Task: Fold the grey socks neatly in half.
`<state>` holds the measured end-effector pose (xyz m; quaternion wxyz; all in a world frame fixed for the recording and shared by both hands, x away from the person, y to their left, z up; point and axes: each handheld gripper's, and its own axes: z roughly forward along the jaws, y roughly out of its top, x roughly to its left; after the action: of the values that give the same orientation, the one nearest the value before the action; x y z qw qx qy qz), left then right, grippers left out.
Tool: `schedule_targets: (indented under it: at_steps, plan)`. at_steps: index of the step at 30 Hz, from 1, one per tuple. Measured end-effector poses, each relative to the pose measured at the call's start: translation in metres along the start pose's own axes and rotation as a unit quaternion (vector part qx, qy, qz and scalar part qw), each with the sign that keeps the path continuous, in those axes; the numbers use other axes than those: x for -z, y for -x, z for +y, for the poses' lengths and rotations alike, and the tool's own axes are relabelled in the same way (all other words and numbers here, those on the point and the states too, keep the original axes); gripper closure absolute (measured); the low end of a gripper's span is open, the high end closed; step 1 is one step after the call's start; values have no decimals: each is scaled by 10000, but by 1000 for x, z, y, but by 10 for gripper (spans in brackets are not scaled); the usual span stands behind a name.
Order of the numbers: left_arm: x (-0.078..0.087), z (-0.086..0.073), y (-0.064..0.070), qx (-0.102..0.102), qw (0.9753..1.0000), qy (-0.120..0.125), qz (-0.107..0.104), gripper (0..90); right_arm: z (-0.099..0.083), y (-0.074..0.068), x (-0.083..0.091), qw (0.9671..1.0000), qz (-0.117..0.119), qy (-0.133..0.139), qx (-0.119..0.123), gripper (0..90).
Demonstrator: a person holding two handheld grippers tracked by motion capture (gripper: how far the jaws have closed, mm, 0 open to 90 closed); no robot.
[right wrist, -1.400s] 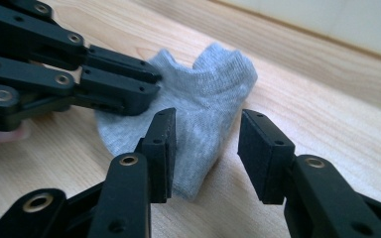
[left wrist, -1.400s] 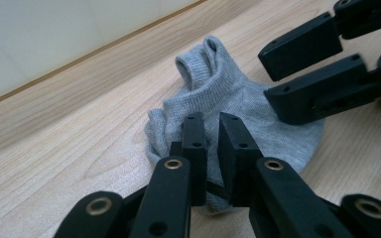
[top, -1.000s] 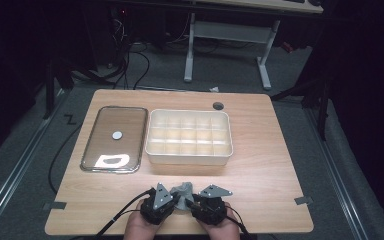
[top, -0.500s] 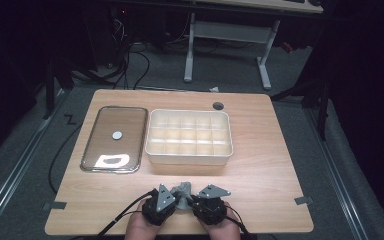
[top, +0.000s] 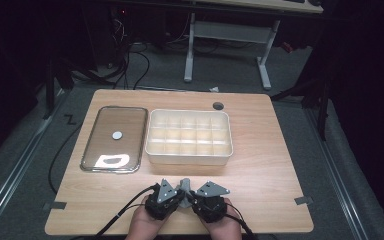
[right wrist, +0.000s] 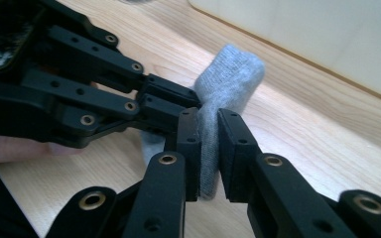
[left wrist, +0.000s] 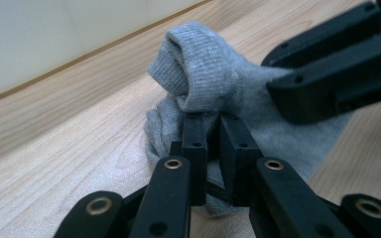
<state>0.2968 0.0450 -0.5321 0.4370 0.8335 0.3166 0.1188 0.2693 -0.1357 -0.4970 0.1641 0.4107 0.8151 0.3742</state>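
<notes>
A grey sock sits bunched at the near edge of the wooden table, pinched from both sides. The left gripper has its jaws pressed onto a fold of the sock, and the right gripper clamps another fold between its jaws. In the high view the two grippers meet tip to tip, the left gripper and the right gripper with the sock between them, each held in a hand.

Beyond them stands a cream divided box, its compartments bare, and to its left lies a clear lid with a small round spot in the middle. Both are well apart from the sock; nothing lies between. A round hole marks the far part of the table.

Compared with a second ago, the grippers and sock sit in nearly the same place; box and lid have not moved.

No writing can be read.
</notes>
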Motion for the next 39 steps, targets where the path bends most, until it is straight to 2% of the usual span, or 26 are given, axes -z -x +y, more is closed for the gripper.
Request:
schedule_targets:
  at_steps: [4,6,7,8,9,10,11,12,13,14,15,17,20,22,29,33,34,37,39]
  plan:
    - [0,0,1,-30,10000,-1,18,821,-1,-3,-1,10000,53,-64,27,794]
    - [0,0,1,-49,10000,-11,17,821,0,0,7,10000,61,50,30,747]
    - [0,0,2,-65,10000,-6,40,821,2,6,19,9997,-15,258,-28,721]
    - [0,0,2,-65,10000,-6,40,821,2,6,19,9997,-15,258,-28,721]
    - [0,0,3,-99,9999,-13,58,821,1,13,25,9994,-181,296,-66,708]
    - [0,0,3,-99,9999,-13,58,821,1,13,25,9994,-181,296,-66,708]
    - [-1,0,3,-112,9999,-12,71,821,-3,21,22,9989,-409,174,-174,738]
    - [-1,0,3,-112,9999,-12,71,821,-3,21,22,9989,-409,174,-174,738]
    - [0,0,3,-109,9999,-10,70,820,-9,27,13,9987,-449,33,-224,775]
    - [0,0,3,-109,9999,-10,70,820,-9,27,13,9987,-449,33,-224,775]
    - [0,0,3,-112,9999,-9,74,820,-15,28,3,9989,-400,-118,-222,794]
    - [0,0,3,-102,9999,-11,61,819,-18,27,-5,9988,-332,-240,-252,817]
    - [0,0,2,-87,9999,-9,58,817,-19,26,-10,9987,-281,-258,-325,831]
    - [0,0,2,-84,9999,-7,57,816,-18,22,-14,9991,-157,-223,-326,870]
    - [0,0,2,-88,9999,-7,65,815,-6,8,-15,9998,25,-139,-171,900]
    - [0,0,3,-101,9999,-12,80,816,-3,8,-16,9996,45,-175,-211,900]
    - [0,0,3,-113,9999,-11,100,814,-3,9,-15,9992,82,-213,-320,900]
    - [0,0,5,-151,9998,-16,128,809,-4,6,-15,9995,-12,-199,-230,900]
    - [0,0,4,-107,9999,-7,87,801,-5,7,-15,9994,-43,-221,-256,900]
